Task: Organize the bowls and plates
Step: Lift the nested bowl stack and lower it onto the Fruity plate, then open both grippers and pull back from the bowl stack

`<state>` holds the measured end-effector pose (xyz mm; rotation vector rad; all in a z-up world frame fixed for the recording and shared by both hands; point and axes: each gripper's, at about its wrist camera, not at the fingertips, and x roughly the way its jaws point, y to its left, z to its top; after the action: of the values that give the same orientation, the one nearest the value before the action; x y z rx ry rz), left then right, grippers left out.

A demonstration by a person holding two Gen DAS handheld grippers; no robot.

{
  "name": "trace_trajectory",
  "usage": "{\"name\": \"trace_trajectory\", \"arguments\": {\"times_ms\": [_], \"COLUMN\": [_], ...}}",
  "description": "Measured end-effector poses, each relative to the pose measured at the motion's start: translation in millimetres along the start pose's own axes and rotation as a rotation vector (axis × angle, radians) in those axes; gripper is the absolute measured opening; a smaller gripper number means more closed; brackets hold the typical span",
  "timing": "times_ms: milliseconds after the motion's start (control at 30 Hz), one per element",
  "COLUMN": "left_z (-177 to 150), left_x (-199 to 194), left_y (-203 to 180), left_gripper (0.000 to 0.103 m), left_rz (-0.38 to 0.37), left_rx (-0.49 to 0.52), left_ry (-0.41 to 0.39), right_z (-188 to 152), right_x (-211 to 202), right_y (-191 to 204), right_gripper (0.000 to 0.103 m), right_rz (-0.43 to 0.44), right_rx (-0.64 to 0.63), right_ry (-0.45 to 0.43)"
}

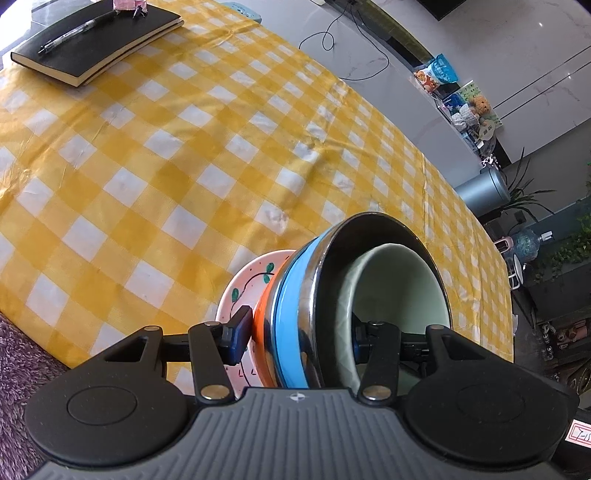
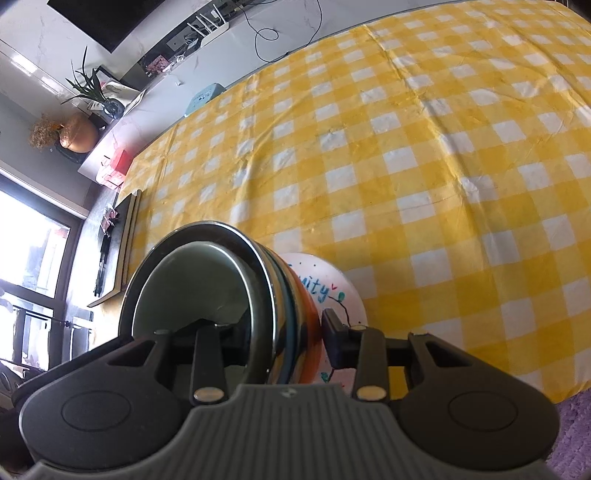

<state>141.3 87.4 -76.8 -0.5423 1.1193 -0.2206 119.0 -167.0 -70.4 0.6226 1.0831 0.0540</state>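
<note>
A nested stack of bowls is held between both grippers above the yellow checked tablecloth (image 1: 184, 155). In the left wrist view a pale green bowl (image 1: 399, 288) sits inside a steel bowl with a blue band (image 1: 295, 314), over an orange bowl (image 1: 264, 332) and a pink painted plate (image 1: 240, 291). My left gripper (image 1: 299, 336) is shut on the stack's wall, one finger outside, one inside. In the right wrist view the same green bowl (image 2: 192, 280), steel bowl (image 2: 258, 295) and pink plate (image 2: 332, 288) show. My right gripper (image 2: 280, 332) is shut on the stack's other side.
A black notebook (image 1: 99, 40) with a pen (image 1: 77, 31) lies at the table's far left corner. A purple rug (image 1: 22, 354) lies below the table edge. Shelves with plants and snack bags stand past the table's far side (image 1: 461, 96).
</note>
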Motion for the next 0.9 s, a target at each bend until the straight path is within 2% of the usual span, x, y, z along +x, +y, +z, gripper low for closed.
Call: {"name": "trace_trajectory", "arguments": {"times_ms": [433,600,667,767,833,900], "left_z": [3.3,1.0,0.6,0.2,-0.4,-2.1], "left_x": [5.3,2.9,1.8,-0.7,-4.1,-10.7], "left_y": [-1.3,-12.6,-13.9,-14.2,-15.0,-18.3], "left_gripper": [0.055,0.055,0.055,0.060,0.069,0.071], "left_rz": [0.018,0.064,0.076,0.085,0.078,0.088], "left_rx": [0.036,0.110,0.117,0.123,0.133,0.155], "left_ry": [0.001,-0.024,-0.030,-0.042,-0.055,-0.084], "right_z": [3.3,1.8,2.0,2.6,3.4,3.4], "right_x": [10.2,9.1,7.6,2.7,-0.3,-4.3], "right_y": [-0.8,3.9,5.0,5.2,4.1,3.2], "right_gripper": [0.036,0.039,0.044,0.049,0.052,0.052], "right_rz": [0.001,-0.007,-0.014,-0.026,-0.025,-0.020], "right_rx": [-0.017,-0.047,-0.061,-0.077,-0.078,-0.080], "right_ry": [0.011,0.008,-0.002,-0.028,-0.036,-0.047]}}
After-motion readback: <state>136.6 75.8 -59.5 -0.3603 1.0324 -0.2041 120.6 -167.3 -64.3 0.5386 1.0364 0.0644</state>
